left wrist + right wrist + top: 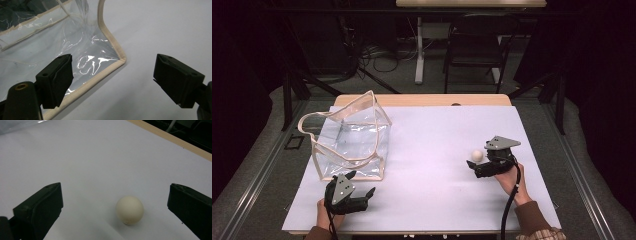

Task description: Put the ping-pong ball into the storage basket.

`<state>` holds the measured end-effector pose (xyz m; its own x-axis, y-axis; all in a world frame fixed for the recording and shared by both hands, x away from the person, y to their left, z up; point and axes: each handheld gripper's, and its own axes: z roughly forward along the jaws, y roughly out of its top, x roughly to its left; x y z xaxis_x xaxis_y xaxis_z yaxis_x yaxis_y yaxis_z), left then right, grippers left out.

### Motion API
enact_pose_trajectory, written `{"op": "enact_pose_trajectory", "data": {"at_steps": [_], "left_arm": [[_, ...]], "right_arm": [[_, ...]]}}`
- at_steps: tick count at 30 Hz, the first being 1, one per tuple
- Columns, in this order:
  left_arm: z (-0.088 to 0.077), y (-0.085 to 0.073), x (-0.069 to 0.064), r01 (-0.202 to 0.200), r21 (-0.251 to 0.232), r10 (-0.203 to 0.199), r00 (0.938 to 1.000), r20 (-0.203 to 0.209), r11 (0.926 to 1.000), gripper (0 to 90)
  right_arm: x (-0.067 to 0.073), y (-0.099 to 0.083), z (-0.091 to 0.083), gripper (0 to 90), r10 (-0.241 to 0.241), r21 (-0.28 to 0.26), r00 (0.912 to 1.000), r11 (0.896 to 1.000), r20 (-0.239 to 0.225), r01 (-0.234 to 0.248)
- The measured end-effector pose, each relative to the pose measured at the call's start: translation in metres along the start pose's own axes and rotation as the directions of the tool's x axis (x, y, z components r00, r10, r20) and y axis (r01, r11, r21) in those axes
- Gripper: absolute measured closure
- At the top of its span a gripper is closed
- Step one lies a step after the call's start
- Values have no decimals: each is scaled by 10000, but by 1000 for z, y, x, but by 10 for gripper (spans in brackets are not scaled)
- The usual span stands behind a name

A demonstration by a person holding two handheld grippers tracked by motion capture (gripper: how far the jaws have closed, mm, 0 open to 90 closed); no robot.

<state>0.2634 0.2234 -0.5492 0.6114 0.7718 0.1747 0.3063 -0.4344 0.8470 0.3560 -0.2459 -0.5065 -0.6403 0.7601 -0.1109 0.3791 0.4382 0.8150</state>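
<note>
— Where is the ball (pixel 129 209)?
— On the white sheet (pixel 432 150), toward four o'clock of the table, resting between the spread jaws of the right gripper (pixel 484 164) and touching neither. In the right gripper view it sits nearer the right jaw.
— So that gripper grasps nothing?
— Nothing; it is released, jaws wide apart.
— And the left gripper (pixel 357 192)?
— Also released and empty, near seven o'clock. Its jaws stand apart just at the near corner of the clear bag (pixel 352 140), whose beige-trimmed edge lies between them in the left gripper view.
— The bag itself?
— Upright at nine o'clock, mouth open, well apart from the ball.
</note>
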Motion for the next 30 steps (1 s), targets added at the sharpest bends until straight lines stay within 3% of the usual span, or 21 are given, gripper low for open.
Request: {"op": "enact_pose_trajectory", "data": {"at_steps": [12, 30], "left_arm": [[-2, 0, -1, -72, 19, 72, 10000, -10, 10000, 162], [-3, -1, -1, -133, 5, 133, 9999, 0, 9999, 162]], "right_arm": [[-13, 5, 15, 0, 235, 126, 9997, 9996, 33, -236], [-28, -10, 31, 0, 672, 582, 9977, 9961, -124, -664]]}}
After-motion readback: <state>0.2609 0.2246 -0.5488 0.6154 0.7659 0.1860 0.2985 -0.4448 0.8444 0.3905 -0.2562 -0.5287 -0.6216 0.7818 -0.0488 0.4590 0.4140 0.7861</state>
